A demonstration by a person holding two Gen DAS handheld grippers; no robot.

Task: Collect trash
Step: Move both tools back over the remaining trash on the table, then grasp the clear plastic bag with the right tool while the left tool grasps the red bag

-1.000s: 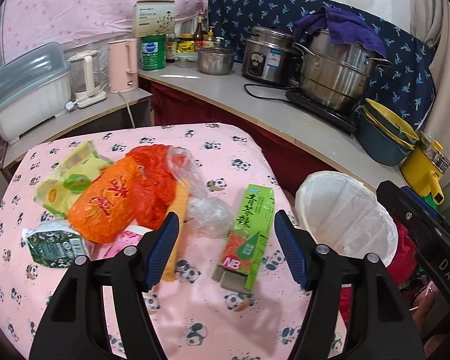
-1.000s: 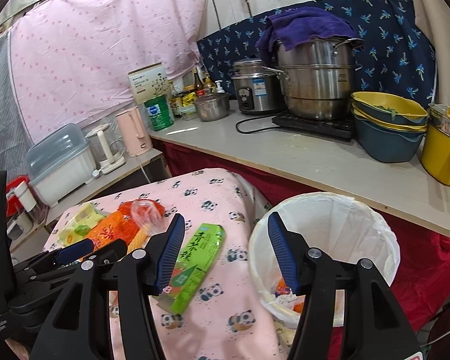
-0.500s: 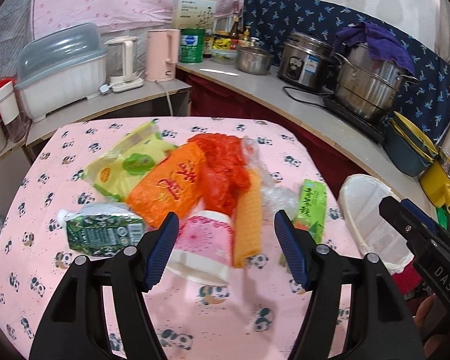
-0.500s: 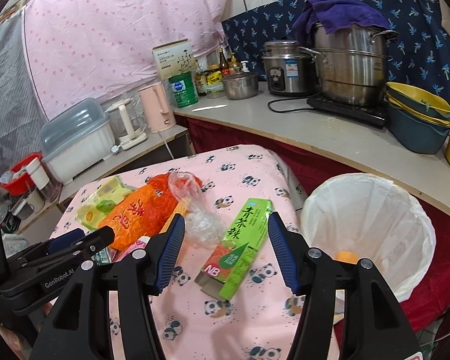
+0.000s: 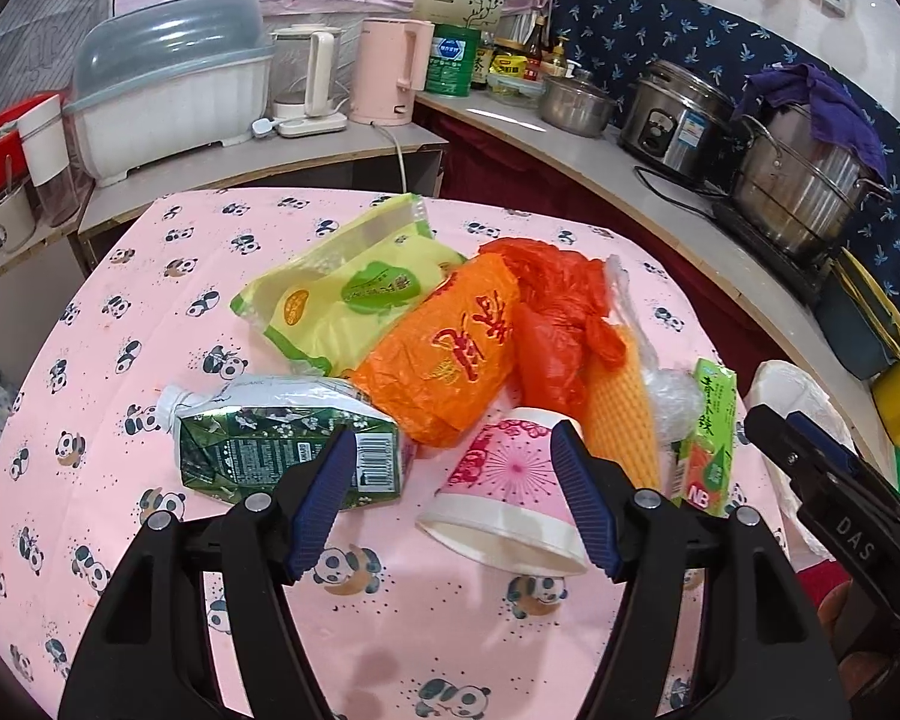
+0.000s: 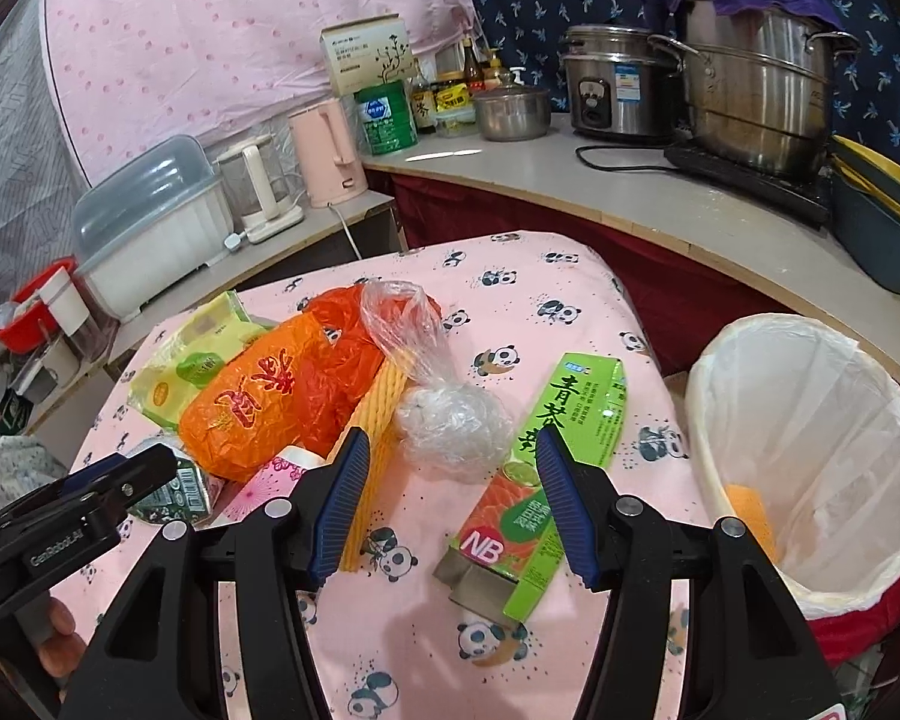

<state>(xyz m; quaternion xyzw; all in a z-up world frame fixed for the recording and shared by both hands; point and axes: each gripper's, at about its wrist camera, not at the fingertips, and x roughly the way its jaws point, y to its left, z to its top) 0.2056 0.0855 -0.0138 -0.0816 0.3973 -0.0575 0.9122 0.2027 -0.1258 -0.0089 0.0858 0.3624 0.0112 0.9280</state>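
Trash lies on the pink panda tablecloth (image 5: pixel 120 312): a pink paper cup (image 5: pixel 504 492) on its side, a green drink pouch (image 5: pixel 282 450), an orange bag (image 5: pixel 450 348), a red bag (image 5: pixel 558 312), a yellow-green packet (image 5: pixel 342 294), a yellow foam net (image 5: pixel 621 420), a clear plastic bag (image 6: pixel 450 420) and a green box (image 6: pixel 546 462). My left gripper (image 5: pixel 450 498) is open, just short of the cup and pouch. My right gripper (image 6: pixel 447 504) is open above the clear bag and green box. A white-lined bin (image 6: pixel 810 450) stands right of the table.
A counter (image 6: pixel 660 210) runs behind with a rice cooker (image 6: pixel 618 90), a steel pot (image 6: pixel 762 96), a pink kettle (image 5: pixel 390 72) and a dish box (image 5: pixel 168 90). Stacked bowls (image 6: pixel 882 222) sit at the right. An orange piece lies inside the bin.
My left gripper swung left from the green box towards the cup and pouch. My right gripper swung left from over the bin to the clear bag and green box.
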